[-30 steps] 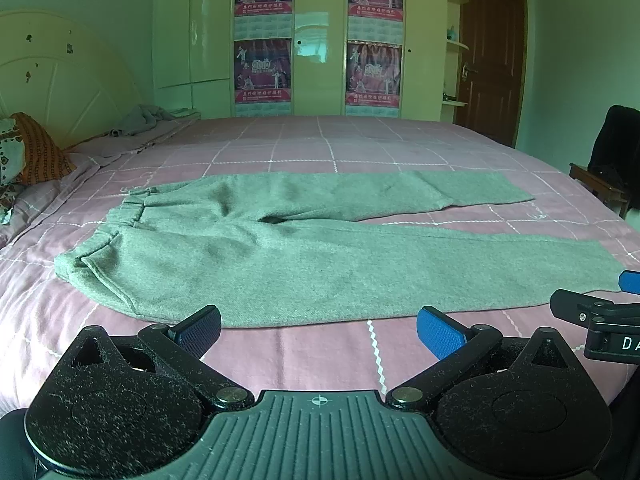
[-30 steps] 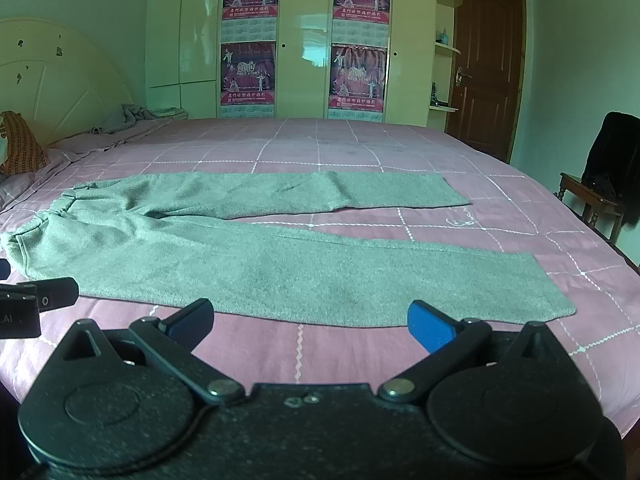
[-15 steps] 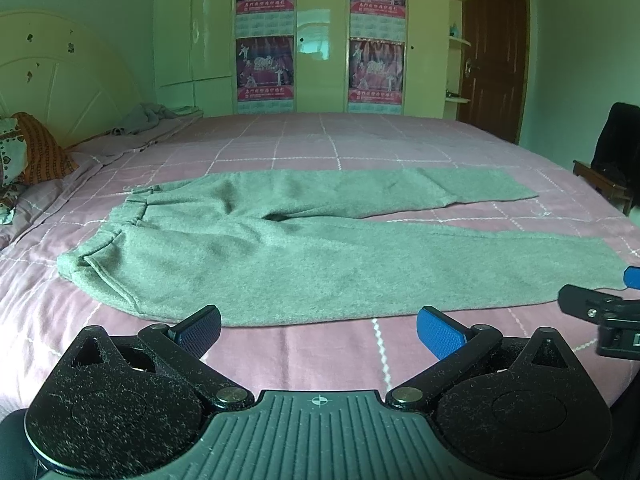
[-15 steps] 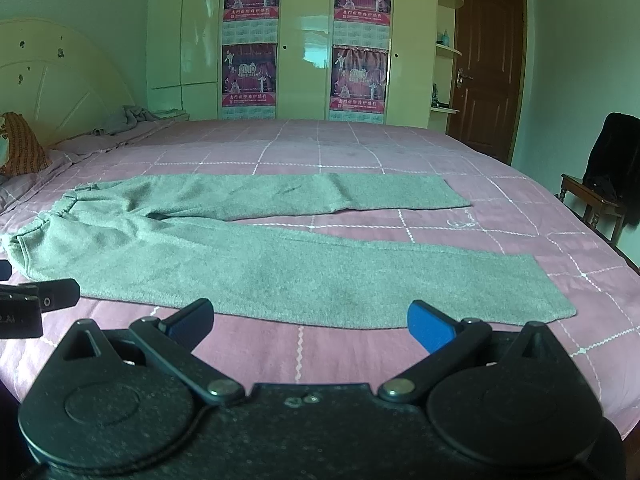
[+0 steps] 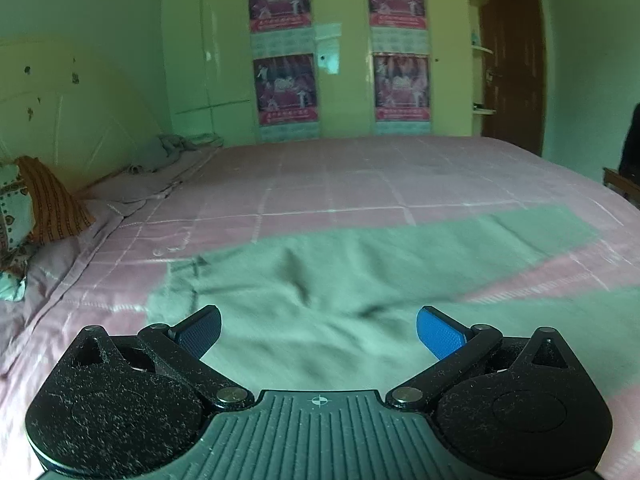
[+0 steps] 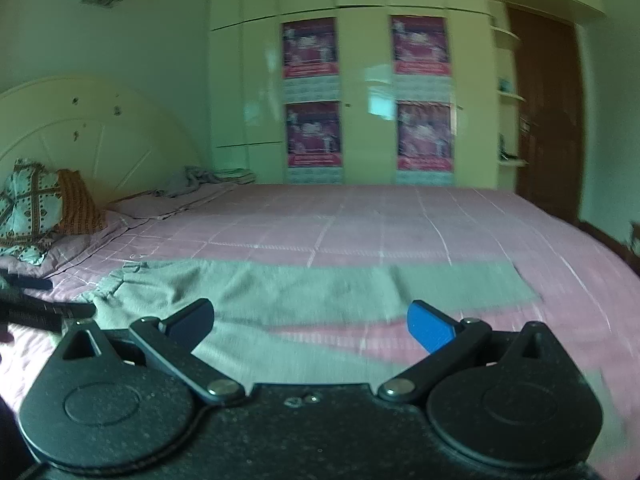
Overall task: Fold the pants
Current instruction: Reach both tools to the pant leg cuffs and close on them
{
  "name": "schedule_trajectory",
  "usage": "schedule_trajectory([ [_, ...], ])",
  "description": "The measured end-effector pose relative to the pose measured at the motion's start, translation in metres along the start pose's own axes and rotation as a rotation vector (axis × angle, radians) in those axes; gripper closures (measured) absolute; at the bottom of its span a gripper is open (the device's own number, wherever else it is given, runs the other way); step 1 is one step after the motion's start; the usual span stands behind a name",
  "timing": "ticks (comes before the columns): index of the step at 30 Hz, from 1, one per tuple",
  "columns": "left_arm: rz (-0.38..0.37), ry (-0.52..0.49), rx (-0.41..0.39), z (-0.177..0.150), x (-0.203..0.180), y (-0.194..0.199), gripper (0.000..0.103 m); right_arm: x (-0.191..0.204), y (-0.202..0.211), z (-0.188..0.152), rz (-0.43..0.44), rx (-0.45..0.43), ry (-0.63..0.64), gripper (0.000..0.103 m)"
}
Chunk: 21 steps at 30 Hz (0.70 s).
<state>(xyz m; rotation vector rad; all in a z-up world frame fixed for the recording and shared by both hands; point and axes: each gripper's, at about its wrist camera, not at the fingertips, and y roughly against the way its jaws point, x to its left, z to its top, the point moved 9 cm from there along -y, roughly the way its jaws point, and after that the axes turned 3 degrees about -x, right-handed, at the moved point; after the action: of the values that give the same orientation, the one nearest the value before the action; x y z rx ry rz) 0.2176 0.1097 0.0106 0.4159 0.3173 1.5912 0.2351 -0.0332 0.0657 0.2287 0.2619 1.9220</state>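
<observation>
Through the left wrist camera: hovering with jaws spread wide and gripping nothing, left gripper (image 5: 319, 330) over the waist end of grey pants (image 5: 340, 280) lying flat across the pink bed (image 5: 360, 176) toward its near edge. Through the right wrist camera: hanging likewise released and empty, right gripper (image 6: 310, 326) above the pants (image 6: 280, 292), legs stretching toward the bed's (image 6: 400, 220) right edge, headboard (image 6: 92, 136) and pillows (image 6: 44, 204) sitting at the left.

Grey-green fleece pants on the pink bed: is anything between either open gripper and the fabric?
Nothing visible. The grey-green fleece pants lie flat on the pink checked bedsheet, directly ahead of the left gripper and the right gripper. Both stand open, empty, over the cloth.
</observation>
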Motion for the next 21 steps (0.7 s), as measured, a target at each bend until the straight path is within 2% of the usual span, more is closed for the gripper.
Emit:
schedule_trajectory([
  [3,0.011,0.033,-0.002,0.018,0.05,-0.039,0.0,-0.001,-0.041,0.02,0.068,0.052,0.043,0.001],
  [4,0.032,0.037,0.019,0.021,0.068,-0.055,0.0,0.001,-0.053,0.026,0.114,0.059,0.041,0.012],
  [5,0.019,0.042,0.034,0.024,0.081,-0.068,0.004,0.002,-0.071,0.032,0.144,0.077,0.057,0.03],
  [6,0.02,0.039,0.043,0.027,0.094,-0.082,0.017,0.003,-0.085,0.035,0.147,0.09,0.082,0.038],
  [7,0.034,0.02,0.066,0.029,0.107,-0.097,0.02,0.003,-0.1,0.037,0.155,0.103,0.101,0.044],
  [13,0.079,0.05,0.142,0.023,0.169,-0.187,0.018,0.012,-0.191,0.044,0.256,0.182,0.1,0.041],
  [15,0.053,0.067,0.192,0.015,0.179,-0.216,0.018,0.017,-0.22,0.041,0.286,0.206,0.098,0.041],
  [19,0.043,-0.003,0.251,0.003,0.19,-0.262,0.018,0.026,-0.271,0.027,0.308,0.257,0.14,0.043],
  [21,0.032,0.008,0.273,-0.001,0.195,-0.278,0.018,0.029,-0.294,0.017,0.313,0.279,0.164,0.043],
])
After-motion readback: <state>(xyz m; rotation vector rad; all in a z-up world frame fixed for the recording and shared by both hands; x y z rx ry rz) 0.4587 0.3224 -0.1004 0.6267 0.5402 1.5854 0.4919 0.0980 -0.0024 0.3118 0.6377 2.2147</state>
